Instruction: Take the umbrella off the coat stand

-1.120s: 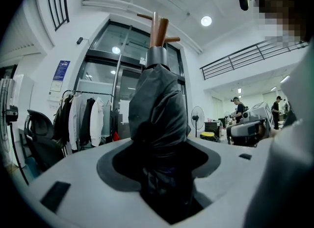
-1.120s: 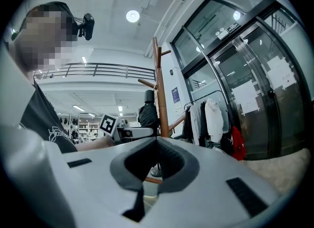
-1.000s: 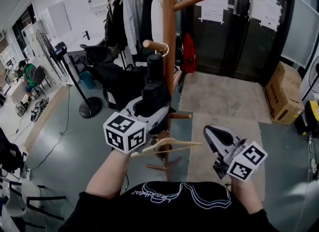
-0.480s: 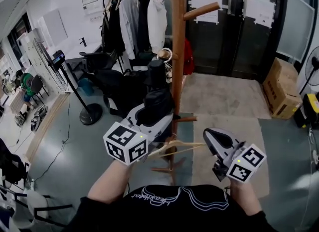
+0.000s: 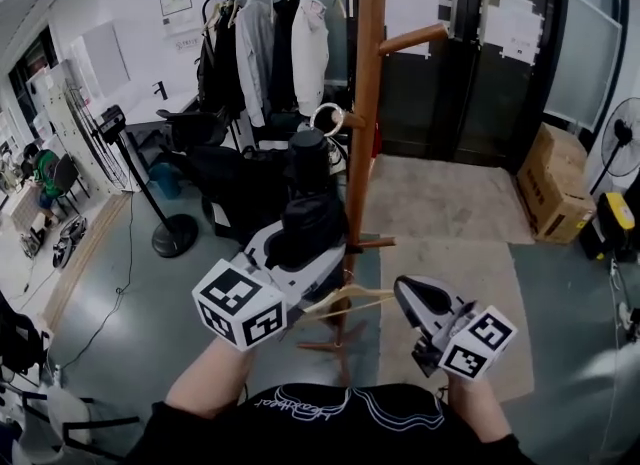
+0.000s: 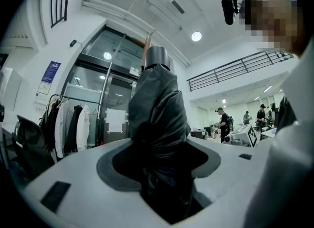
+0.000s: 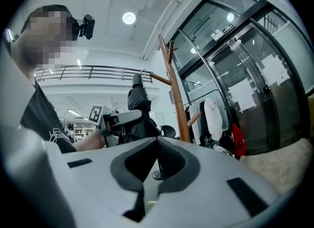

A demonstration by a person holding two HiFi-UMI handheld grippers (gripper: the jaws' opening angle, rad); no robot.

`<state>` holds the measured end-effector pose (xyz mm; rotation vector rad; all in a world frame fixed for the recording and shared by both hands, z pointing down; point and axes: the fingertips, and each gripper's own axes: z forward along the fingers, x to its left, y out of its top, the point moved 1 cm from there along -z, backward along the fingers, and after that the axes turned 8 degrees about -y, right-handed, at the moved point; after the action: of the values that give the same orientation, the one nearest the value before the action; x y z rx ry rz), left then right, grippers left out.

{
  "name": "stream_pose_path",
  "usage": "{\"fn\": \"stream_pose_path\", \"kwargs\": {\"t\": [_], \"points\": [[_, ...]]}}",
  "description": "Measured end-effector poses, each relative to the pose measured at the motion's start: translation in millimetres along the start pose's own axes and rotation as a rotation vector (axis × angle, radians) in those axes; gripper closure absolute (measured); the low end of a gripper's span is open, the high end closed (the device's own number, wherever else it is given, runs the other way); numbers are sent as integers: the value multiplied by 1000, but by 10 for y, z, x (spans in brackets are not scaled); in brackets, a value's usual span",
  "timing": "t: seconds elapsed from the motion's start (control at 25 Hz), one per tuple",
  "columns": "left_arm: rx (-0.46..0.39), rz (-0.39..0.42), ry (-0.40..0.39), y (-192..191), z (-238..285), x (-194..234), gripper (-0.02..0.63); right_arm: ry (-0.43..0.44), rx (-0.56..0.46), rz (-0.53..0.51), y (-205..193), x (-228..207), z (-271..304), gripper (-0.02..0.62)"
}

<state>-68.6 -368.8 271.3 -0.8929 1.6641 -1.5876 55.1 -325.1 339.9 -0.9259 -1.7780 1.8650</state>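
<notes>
The umbrella (image 5: 312, 215), black and folded, stands upright just beside the wooden coat stand (image 5: 362, 103). Its top end is near a white loop (image 5: 327, 118) at a short peg. The left gripper (image 5: 318, 245) is clamped round the umbrella's bunched fabric. The right gripper (image 5: 415, 298) hangs lower right of the stand, jaws together with nothing between them. A wooden hanger (image 5: 345, 301) lies between both grippers.

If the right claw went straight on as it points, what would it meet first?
Probably the black folded umbrella in the left claw, just beside the brown wooden coat stand pole; depth is unclear.
</notes>
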Motion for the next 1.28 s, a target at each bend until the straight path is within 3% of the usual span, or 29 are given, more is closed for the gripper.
{"fn": "stream_pose_path", "kwargs": {"t": [0.36,0.64,0.88,1.04,1.28], "points": [[9,-82,-50,-217,-503,-269,362,61,-44,2,-18,522,25,603],[23,-194,-77,-540,-923,-390,362,88,-60,55,-97,928,16,601],[25,-238,-105,-678,-1192,-459,362,16,-34,72,-207,1063,40,601],[34,-216,-133,-689,-1270,-498,362,-30,-14,71,-226,1066,45,601],[43,-223,-143,-721,-1329,-530,362,-36,-15,66,-191,1132,82,600]]}}
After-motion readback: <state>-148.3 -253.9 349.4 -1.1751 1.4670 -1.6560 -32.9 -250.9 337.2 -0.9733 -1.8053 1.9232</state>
